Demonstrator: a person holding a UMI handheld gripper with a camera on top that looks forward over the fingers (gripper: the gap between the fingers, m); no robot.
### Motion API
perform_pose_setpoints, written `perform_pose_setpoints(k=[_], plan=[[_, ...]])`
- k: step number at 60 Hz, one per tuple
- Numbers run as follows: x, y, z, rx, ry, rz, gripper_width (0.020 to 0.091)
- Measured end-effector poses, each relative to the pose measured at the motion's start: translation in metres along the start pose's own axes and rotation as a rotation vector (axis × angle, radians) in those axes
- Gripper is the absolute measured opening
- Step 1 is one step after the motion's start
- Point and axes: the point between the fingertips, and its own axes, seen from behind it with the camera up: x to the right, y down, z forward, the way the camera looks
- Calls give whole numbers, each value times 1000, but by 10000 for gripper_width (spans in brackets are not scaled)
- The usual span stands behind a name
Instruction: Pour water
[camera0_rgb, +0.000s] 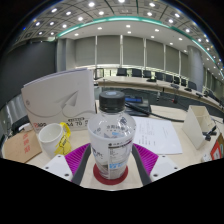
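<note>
A clear plastic water bottle (112, 135) with a dark cap and a printed label stands upright on a round red coaster (111, 176) on the table. My gripper (112, 160) has the bottle between its fingers. The magenta pads (78, 158) meet the bottle's sides with no gap showing, so it is shut on the bottle. The bottle's base still rests on the coaster. A white cup (48, 140) stands to the left, just beyond the left finger.
A yellow object (64, 138) lies beside the cup, and a cardboard box (18, 146) sits further left. A white board (60, 98) leans behind them. Papers (157, 135) lie to the right of the bottle. Desks and chairs (150, 75) fill the room behind.
</note>
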Motion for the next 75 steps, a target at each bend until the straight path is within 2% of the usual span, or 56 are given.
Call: perform_pose_setpoints(k=[1, 3, 7, 17, 29, 36, 46, 59, 75], plan=[[-1, 1, -1, -9, -3, 2, 875], [-1, 4, -2, -22, -2, 16, 842], [2, 1, -10, -31, 20, 32, 869], [2, -14, -51, -66, 94, 37, 863], [-22, -27, -141, -137, 205, 118, 863], [-52, -32, -201, -135, 248, 131, 864], [-88, -22, -273, -177, 310, 130, 858], [-128, -10, -325, -194, 308, 118, 860], [-141, -9, -337, -185, 294, 101, 862]])
